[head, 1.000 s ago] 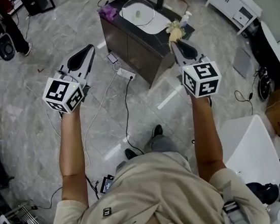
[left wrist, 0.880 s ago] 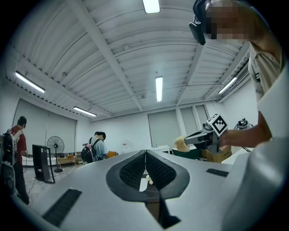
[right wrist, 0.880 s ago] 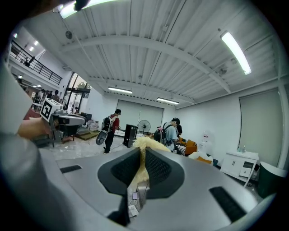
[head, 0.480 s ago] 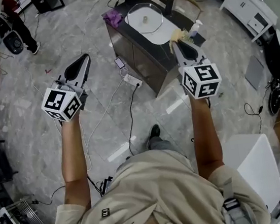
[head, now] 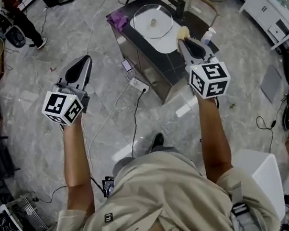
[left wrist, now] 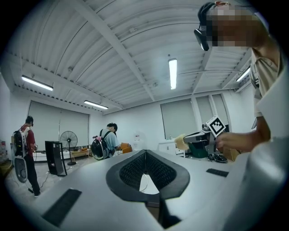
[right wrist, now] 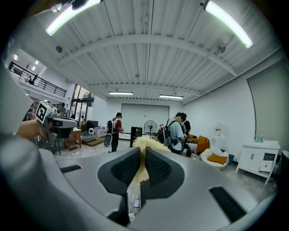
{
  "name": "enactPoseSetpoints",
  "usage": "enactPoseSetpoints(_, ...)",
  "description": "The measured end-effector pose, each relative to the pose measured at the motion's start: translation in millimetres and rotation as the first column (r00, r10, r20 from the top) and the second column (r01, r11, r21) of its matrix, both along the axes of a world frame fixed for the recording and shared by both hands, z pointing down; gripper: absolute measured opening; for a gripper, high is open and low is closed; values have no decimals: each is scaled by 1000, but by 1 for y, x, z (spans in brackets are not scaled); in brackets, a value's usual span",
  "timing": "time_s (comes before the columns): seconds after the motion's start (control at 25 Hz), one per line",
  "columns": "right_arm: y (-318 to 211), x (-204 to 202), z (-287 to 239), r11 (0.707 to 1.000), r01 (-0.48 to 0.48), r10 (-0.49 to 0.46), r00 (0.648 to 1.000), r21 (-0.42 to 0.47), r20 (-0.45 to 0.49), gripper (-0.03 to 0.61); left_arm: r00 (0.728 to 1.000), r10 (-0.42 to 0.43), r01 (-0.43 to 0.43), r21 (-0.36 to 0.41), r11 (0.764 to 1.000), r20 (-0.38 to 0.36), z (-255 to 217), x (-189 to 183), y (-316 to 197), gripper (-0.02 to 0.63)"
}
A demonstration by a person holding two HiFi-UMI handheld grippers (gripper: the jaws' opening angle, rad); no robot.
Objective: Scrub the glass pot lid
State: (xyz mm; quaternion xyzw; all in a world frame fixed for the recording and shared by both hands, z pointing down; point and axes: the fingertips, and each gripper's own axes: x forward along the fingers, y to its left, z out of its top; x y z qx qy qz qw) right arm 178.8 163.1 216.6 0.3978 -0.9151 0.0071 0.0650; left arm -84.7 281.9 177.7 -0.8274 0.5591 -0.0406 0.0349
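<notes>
Yellow scrubber [head: 182, 31] sits clamped in the closed right hand-held gripper [head: 183, 41] ready to scrub, left hand-held gripper [head: 85, 61] closed on nothing, likely free to steady the lid [head: 151, 16] lying flat on the far desk [head: 128, 34], both well short of it.

Clear glass pot lid [head: 151, 12], knob up, flat atop dark cabinet [head: 142, 54]

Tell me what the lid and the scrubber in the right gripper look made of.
Lid: seemingly clear glossy glass; the pale surface beneath shows through. Scrubber, clamped in the right gripper: pale yellow, matte, frayed strands, likely loofah or similar fibre; can't be sure.
</notes>
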Motion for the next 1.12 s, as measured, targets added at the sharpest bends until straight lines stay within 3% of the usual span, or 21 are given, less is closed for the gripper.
enactPoseSetpoints(0.32,-29,37,6,999,-42,42,999,-12,9,44,999,42,-42,-2,999,-10,1,25,-54,20)
enactPoseSetpoints(0.68,-64,52,24,989,-144,143,989,-38,-38,44,979,197,-197,-3,980,-44,17,48,-152,20)
enactPoseSetpoints(0.88,-94,32,31,973,-226,222,972,-40,-77,44,955,289,-289,4,957,-68,25,28,-221,20)
enactPoseSetpoints(1.12,-136,-29,25,954,-296,292,952,-37,-95,44,921,381,-382,9,924,-77,16,-19,-295,20)
